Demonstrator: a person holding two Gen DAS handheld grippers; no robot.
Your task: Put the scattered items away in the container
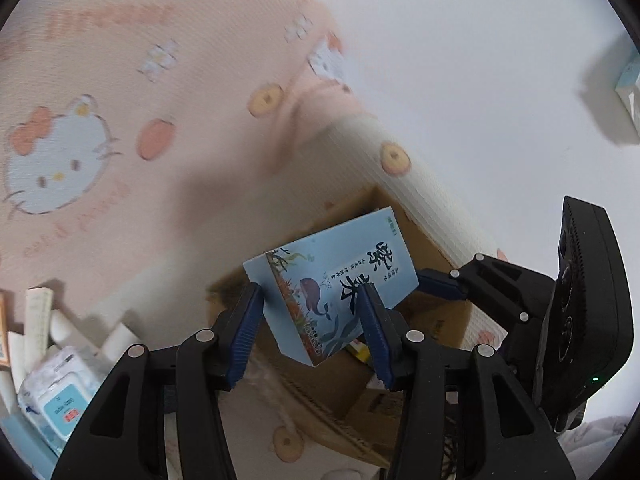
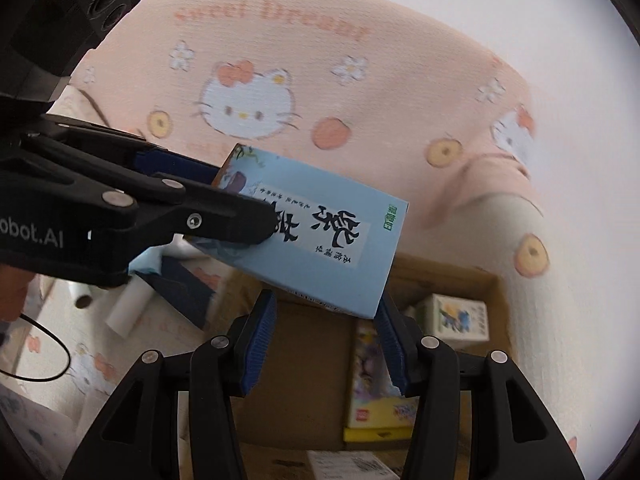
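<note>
Two grippers, left point(image 1: 312, 320) and right point(image 2: 326, 340), each pinch an end of a blue box point(image 1: 332, 284) above the carton point(image 2: 440, 280); uneven release could tip it onto the bedding.

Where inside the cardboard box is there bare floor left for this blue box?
In the cardboard box, bare floor lies left of the yellow-edged pack. The far right corner is crowded by the white carton; another white box sits near.
</note>
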